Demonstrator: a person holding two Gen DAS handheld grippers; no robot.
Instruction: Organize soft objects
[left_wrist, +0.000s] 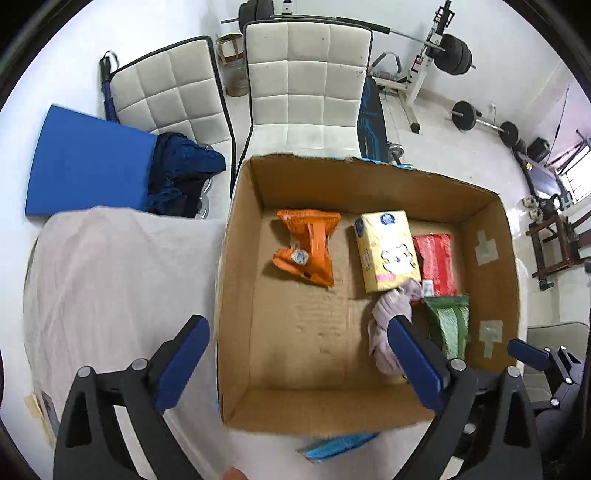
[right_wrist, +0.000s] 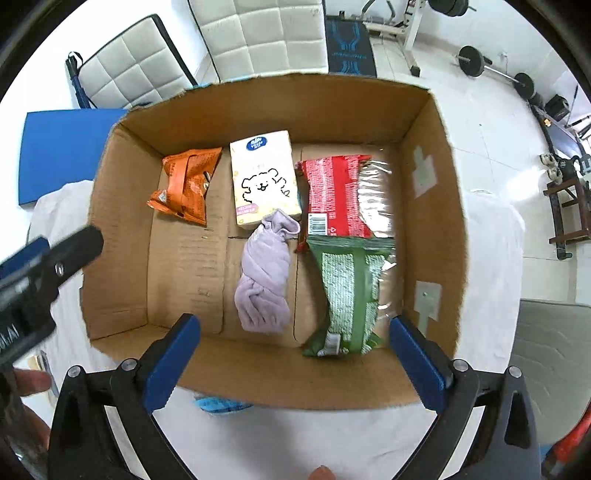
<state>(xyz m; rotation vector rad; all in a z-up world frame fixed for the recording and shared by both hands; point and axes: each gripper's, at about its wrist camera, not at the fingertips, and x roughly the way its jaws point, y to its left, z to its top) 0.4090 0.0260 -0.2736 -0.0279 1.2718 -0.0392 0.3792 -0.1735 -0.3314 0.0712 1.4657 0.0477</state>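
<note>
Both grippers, left (left_wrist: 299, 354) and right (right_wrist: 295, 354), spread wide, empty, above cardboard box (right_wrist: 122, 206); risk: descending jaw snags lilac cloth (right_wrist: 264, 280), dragging neighbouring packets.

Both views are bright and evenly lit, and the white floor (left_wrist: 461, 155) washes out almost to pure white. A window (left_wrist: 576, 181) at the far right edge glows overexposed with a pinkish fringe. Shadows are soft, gathering faintly inside the cardboard box (right_wrist: 424, 122). Glare streaks the clear plastic of the red packet (right_wrist: 376, 192) and the green packet (right_wrist: 384, 280). The fisheye lens bows straight lines and leaves black corners. The left hand-held gripper (right_wrist: 48, 254) is smeared by motion blur in the right wrist view.
</note>
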